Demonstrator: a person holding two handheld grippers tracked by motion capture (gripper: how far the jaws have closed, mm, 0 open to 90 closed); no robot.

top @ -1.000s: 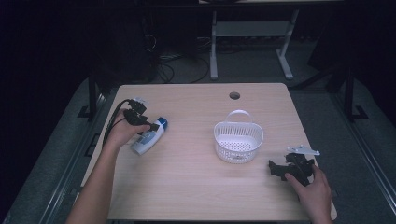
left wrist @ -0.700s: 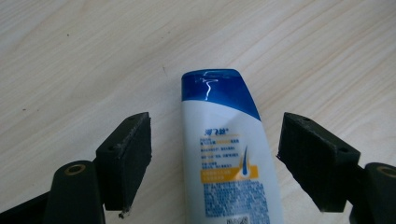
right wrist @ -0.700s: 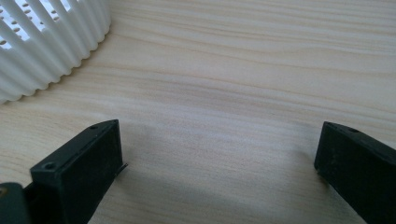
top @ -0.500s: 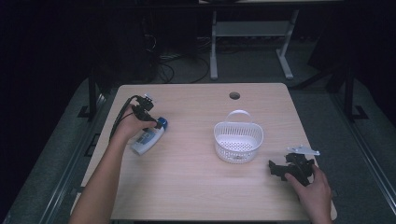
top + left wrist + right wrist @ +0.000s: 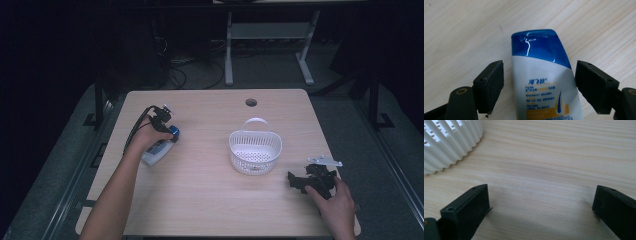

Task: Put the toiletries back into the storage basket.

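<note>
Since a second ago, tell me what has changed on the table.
The left gripper has moved toward the bottle's blue cap end and come down over the bottle. Its jaws have just been opening and now straddle the bottle, with a gap on each side, so nothing is gripped yet. The bottle lies where it was. The basket and the right gripper, open near it, stayed put.
</note>
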